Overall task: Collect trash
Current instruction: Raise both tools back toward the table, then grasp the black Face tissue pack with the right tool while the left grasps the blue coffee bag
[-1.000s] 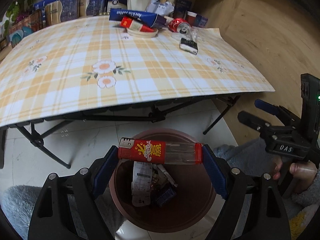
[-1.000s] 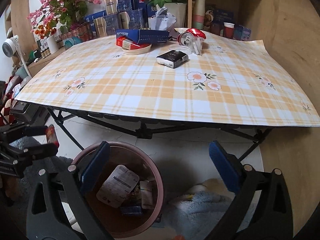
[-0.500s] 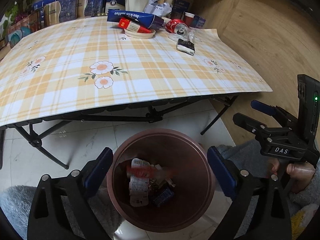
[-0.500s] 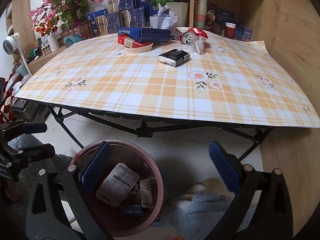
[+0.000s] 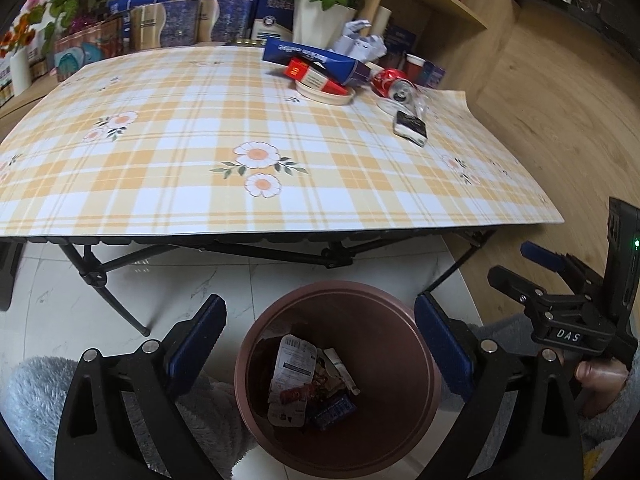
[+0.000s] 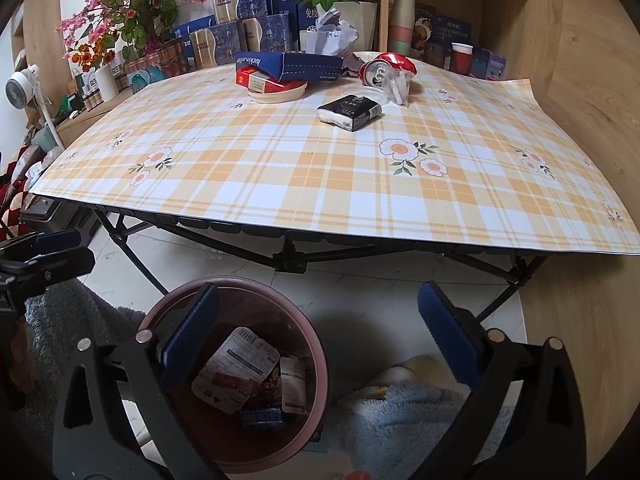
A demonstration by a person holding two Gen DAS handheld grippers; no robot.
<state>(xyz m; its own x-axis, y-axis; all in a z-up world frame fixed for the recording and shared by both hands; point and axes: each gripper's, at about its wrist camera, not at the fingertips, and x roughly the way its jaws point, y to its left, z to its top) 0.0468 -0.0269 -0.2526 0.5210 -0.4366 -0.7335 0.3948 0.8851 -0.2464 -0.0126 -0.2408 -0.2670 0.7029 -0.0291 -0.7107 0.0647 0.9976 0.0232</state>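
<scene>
My left gripper [image 5: 320, 340] hangs open over a brown bin [image 5: 380, 332] on the floor, with nothing between its blue pads. A red lighter [image 5: 297, 394] lies inside the bin among wrappers and paper scraps. In the right wrist view my right gripper [image 6: 320, 334] is also open and empty, to the right of the bin [image 6: 256, 282]. On the plaid table lie a crushed red can [image 6: 386, 68], a black tissue pack [image 6: 350, 110], a blue box [image 6: 292, 66] and a red packet [image 6: 260, 80] on a plate.
The folding table's black legs [image 5: 100, 280] stand just behind the bin. Fluffy grey fabric [image 5: 32, 392] lies at the lower left, a blue one [image 6: 400, 412] beside the bin. Boxes, flowers and wooden shelves line the far table edge. A hand [image 5: 600, 376] holds the right gripper.
A second ago the left gripper held the red lighter over the bin. Its jaws spread and the lighter fell in. The right gripper has not moved.
</scene>
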